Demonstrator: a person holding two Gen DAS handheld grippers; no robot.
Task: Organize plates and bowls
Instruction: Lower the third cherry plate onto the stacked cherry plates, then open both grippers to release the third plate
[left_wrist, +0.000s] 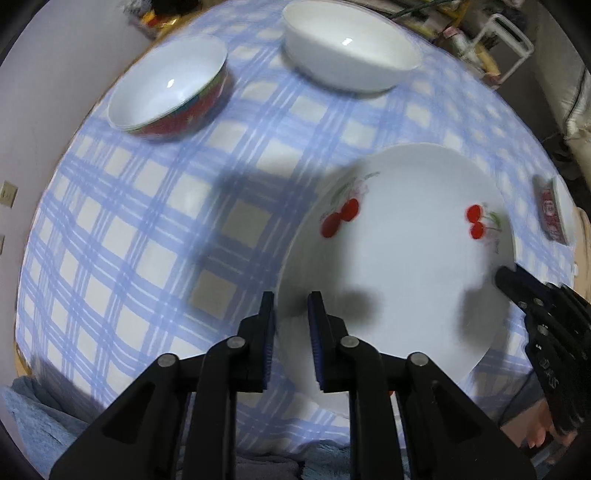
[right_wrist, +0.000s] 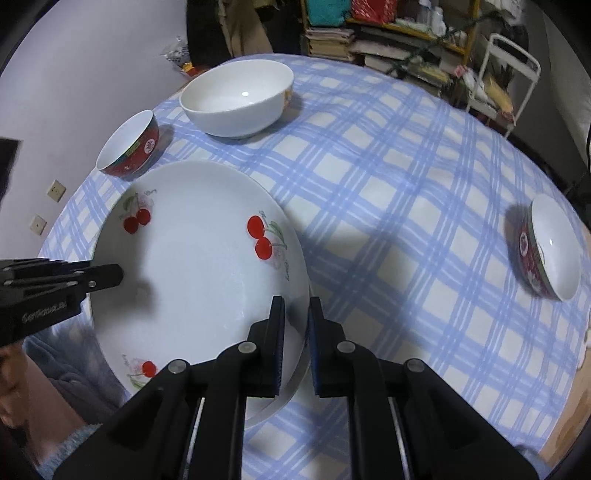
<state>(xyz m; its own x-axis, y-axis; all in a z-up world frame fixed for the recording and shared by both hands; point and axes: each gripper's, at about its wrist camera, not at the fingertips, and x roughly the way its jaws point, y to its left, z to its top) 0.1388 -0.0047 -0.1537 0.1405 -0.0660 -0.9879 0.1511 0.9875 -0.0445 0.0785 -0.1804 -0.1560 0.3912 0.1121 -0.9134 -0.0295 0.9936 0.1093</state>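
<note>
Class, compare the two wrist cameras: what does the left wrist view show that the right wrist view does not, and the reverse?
Only the left wrist view shows the left gripper head-on, straddling the plate's left rim. Only the right wrist view shows a second red bowl fully, the bookshelf, and the right gripper straddling the plate's right rim. Both show the cherry plate, the white bowl, the red bowl and the checked tablecloth.
</note>
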